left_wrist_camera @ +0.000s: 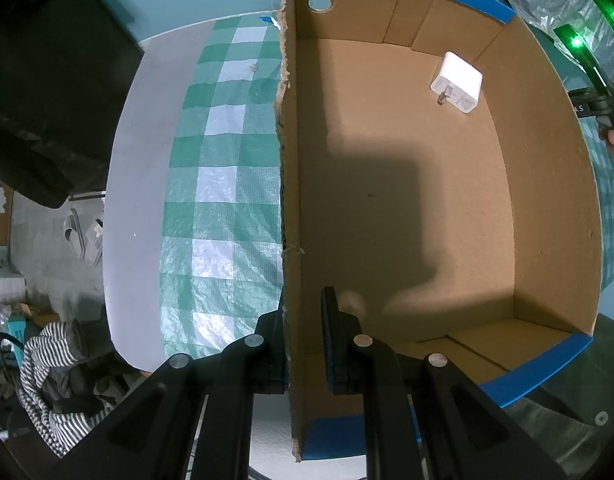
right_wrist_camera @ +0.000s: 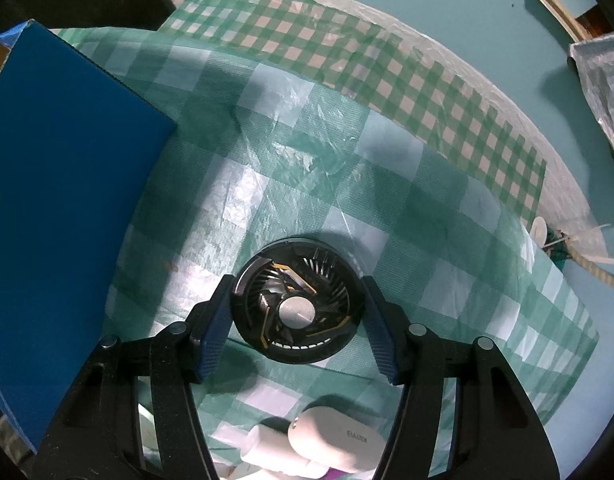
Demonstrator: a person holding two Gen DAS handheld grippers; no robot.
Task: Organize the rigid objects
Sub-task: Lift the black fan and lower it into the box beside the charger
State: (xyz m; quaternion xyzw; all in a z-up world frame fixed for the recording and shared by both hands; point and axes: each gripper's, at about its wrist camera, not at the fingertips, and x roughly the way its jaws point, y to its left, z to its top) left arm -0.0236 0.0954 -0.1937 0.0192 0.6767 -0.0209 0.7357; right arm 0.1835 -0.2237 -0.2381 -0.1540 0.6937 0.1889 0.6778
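Observation:
My left gripper (left_wrist_camera: 303, 320) straddles the left wall of an open cardboard box (left_wrist_camera: 291, 184) with blue outer sides; its jaws stand close on that wall, one inside and one outside. A white charger plug (left_wrist_camera: 457, 82) lies in the box's far right corner. In the right wrist view, my right gripper (right_wrist_camera: 297, 312) is open around a round black fan (right_wrist_camera: 297, 308) with a silver hub, lying on the green checked cloth (right_wrist_camera: 347, 184). The fingers (right_wrist_camera: 213, 332) flank the fan's sides with small gaps. The box's blue side (right_wrist_camera: 59, 200) stands to the left.
White oval and cylindrical items (right_wrist_camera: 331, 438) lie under the right gripper, near the table's front. A rope and a white disc (right_wrist_camera: 541, 230) sit at the cloth's right edge. A silver bag (right_wrist_camera: 603, 92) lies far right. A dark chair (left_wrist_camera: 47, 92) and slippers (left_wrist_camera: 83, 236) are left of the table.

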